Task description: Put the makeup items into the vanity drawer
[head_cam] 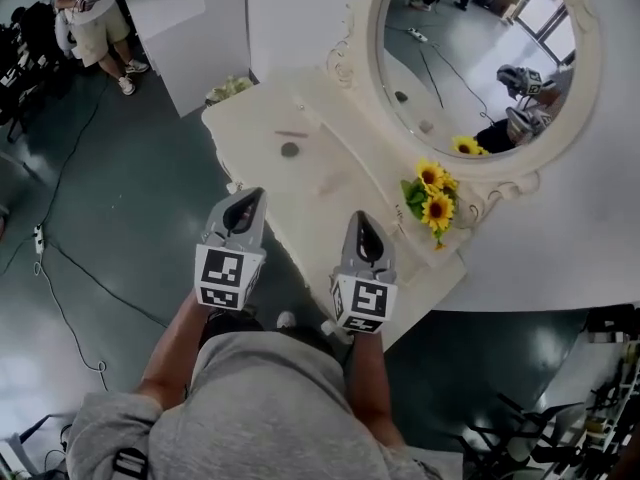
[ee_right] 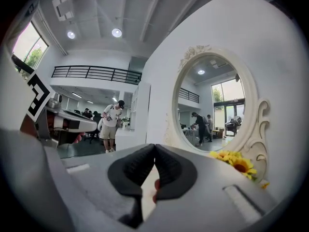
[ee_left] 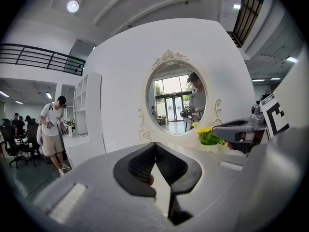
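Makeup items (head_cam: 290, 149) lie on the cream vanity top (head_cam: 300, 203), all of them out beyond our fingertips. A small dark round piece (head_cam: 290, 149) sits ahead of the left gripper (head_cam: 245, 203) and a little to its right. A thin pinkish stick (head_cam: 292, 134) lies just past the round piece, near it but apart from it. A pale pinkish piece (head_cam: 333, 182), too faint for us to identify, rests between the two sets of fingertips and slightly ahead of them. We hold both grippers side by side above the near edge of the vanity, pointing roughly level toward the oval mirror (head_cam: 480, 58). The left gripper (ee_left: 154, 146) has its dark pads pressed together at the tips with nothing held between them. The right gripper (head_cam: 360, 226) (ee_right: 154, 148) is the same, pads meeting and empty. Off to the right of the right fingertips stands a bunch of sunflowers (head_cam: 432, 193), close to the mirror's frame. Far to the left of the left fingertips, a person (head_cam: 95, 18) stands on the dark floor, well apart from the vanity.
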Demonstrator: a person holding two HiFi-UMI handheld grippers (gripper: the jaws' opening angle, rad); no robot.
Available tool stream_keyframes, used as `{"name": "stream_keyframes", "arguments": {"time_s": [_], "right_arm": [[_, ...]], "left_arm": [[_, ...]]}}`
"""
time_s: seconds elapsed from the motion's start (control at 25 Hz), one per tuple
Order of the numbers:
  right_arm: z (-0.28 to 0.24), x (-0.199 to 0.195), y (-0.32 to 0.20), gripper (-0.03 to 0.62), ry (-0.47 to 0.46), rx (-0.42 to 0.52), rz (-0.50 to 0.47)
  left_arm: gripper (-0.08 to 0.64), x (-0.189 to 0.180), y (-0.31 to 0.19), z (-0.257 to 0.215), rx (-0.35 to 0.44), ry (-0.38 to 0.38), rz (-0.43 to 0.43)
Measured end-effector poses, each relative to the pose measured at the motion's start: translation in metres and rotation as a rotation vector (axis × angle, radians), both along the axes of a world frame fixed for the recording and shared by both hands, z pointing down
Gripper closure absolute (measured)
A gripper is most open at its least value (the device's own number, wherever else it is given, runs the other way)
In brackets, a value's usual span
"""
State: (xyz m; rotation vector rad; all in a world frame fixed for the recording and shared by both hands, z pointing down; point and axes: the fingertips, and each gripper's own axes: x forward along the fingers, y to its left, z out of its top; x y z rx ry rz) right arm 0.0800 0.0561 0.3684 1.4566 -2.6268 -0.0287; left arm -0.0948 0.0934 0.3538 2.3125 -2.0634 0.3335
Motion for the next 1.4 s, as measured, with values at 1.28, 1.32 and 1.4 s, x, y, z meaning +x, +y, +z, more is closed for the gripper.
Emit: {"name": "stream_keyframes", "arguments": {"time_s": [1.28,1.32,1.4], "right_arm": [[0.070,-0.049,-0.130,0.589,-0.009,-0.189,0.613],[0.077,-0.050,-0.131,0.589,-0.013,-0.201,0.623],[0.092,-0.052,-0.131,0.589,-0.017,-0.230,0.639]], "left_arm": [[0.549,-0.003,-0.229,0.072,-0.173,0.013,0.700],[0.549,-0.001,-0.230,0.078,-0.186,0.011,0.713],[0.549,0.002,-0.232,0.091,-0.214,0.008,0.737]]}}
